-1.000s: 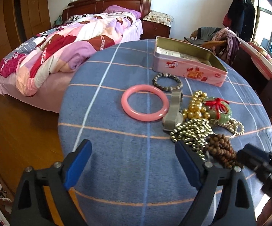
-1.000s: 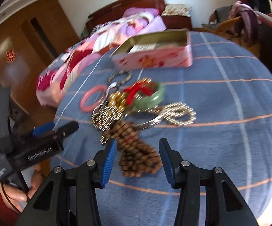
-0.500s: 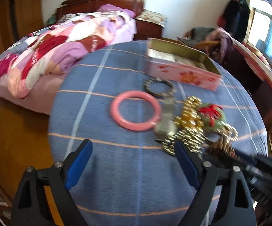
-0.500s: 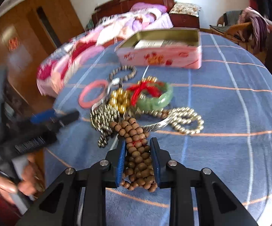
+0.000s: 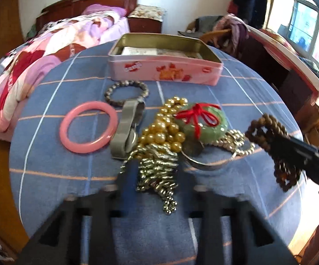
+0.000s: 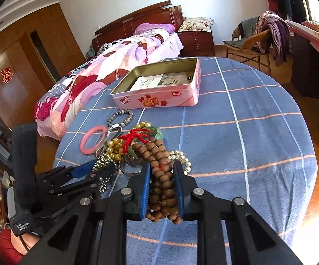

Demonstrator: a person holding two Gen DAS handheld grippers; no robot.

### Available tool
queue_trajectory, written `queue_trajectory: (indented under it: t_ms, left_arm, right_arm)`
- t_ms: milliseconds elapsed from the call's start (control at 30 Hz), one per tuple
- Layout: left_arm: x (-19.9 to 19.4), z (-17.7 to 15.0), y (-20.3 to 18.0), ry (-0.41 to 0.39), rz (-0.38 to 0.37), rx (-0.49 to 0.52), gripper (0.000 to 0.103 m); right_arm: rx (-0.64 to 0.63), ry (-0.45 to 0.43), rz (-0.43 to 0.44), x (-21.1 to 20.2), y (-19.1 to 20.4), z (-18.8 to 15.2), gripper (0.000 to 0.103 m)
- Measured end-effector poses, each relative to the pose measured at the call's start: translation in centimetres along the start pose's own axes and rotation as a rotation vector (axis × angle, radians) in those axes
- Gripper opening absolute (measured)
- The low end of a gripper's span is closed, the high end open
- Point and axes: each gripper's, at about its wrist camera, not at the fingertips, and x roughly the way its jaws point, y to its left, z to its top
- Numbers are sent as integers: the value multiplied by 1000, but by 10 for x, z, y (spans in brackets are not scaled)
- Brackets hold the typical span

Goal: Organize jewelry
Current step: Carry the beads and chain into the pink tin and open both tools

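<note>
Your right gripper [image 6: 161,190] clamps the brown bead strand [image 6: 159,176] — lifted. The pink tin [image 6: 159,88] lies straight ahead, open — left gripper's [image 5: 155,185] opening is too blurred to tell.

Home bedroom — wooden bed [image 6: 137,42] with patterned quilt [image 6: 106,70], built-in wardrobe [image 6: 27,61], nightstand [image 6: 197,40], clothes-draped wicker chair [image 6: 256,42].

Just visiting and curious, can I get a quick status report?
Right gripper shut on wooden bead strand, lifted. Left gripper open around silver bead chain. Pink tin open, path clear.
</note>
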Motion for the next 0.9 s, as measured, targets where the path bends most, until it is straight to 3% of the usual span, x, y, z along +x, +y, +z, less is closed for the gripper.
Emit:
queue_trajectory:
  t_ms: [100, 200, 400, 667, 900]
  left_arm:
    - [-5, -2, 9, -2, -34, -26, 20]
    - [-25, -3, 20, -71, -76, -38, 13]
    - [-57, 2, 38, -180, -93, -58, 13]
    - [-58, 16, 41, -218, -126, -76, 13]
    - [-64, 52, 32, -289, -155, -58, 13]
  right_arm:
    - [10, -12, -5, -1, -1, 1, 21]
    - [27, -36, -9, -6, -5, 4, 21]
    - [56, -49, -12, -7, -9, 5, 21]
    - [57, -71, -21, -10, -10, 13, 21]
    - [45, -141, -19, -12, -6, 52, 21]
